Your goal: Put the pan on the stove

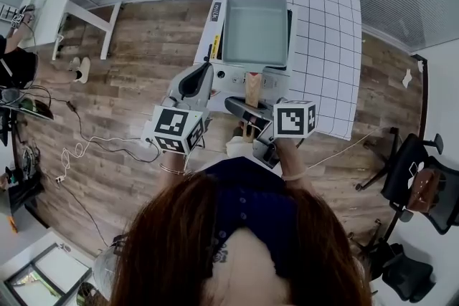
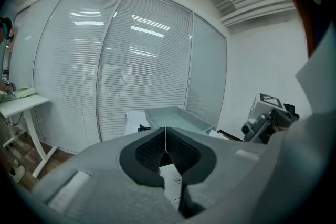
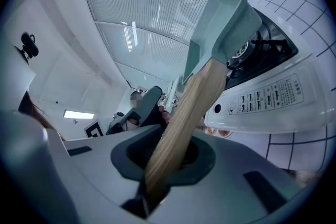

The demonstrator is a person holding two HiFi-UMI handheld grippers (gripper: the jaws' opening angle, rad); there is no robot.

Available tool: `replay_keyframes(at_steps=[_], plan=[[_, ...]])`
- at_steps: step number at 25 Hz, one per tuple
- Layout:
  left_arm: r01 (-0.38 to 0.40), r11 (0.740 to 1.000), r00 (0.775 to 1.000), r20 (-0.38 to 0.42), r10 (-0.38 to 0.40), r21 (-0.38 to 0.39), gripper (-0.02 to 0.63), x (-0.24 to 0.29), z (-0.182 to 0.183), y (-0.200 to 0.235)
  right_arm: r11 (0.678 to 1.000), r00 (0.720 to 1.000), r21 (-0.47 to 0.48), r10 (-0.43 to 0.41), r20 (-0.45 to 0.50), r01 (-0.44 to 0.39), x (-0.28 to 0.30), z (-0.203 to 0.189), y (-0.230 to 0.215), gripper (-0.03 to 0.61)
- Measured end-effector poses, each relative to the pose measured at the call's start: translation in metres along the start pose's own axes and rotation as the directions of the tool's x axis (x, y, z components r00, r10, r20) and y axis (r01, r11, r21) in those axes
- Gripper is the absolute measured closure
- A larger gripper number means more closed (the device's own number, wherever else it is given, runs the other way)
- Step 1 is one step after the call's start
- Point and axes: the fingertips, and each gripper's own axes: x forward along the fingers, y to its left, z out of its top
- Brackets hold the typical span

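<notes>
Seating pale-green square pan [image 1: 254,29] on white tabletop gas stove [image 3: 262,93]: R gripper [image 3: 168,157] clamps its wooden handle [image 3: 190,107], so set level, centred on burner [image 3: 257,47]. L gripper [image 2: 165,147] pinched shut, empty.

Pale teal pan [image 1: 254,29], light wood handle [image 1: 252,88], white stove [image 1: 231,75], white mat with dark grid upper right [image 1: 323,25], brown plank floor [image 1: 129,75], black-and-white marker cubes [image 1: 175,129].

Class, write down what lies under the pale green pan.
The white stove lies under the pan; the right gripper view shows its black burner there. From the head view the pan covers the burner. Whether pan and burner touch cannot be told.
</notes>
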Motion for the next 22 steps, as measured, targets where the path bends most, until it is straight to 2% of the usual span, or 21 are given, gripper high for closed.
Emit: replay_keyframes(at_steps=[22], plan=[[0.006,1.000,0.998,-0.055,-0.006,0.003,0.600,0.018,-0.013,0.006,0.999,1.000,0.042,0.003,0.010,-0.004,0.005,0.013,-0.029,0.518]])
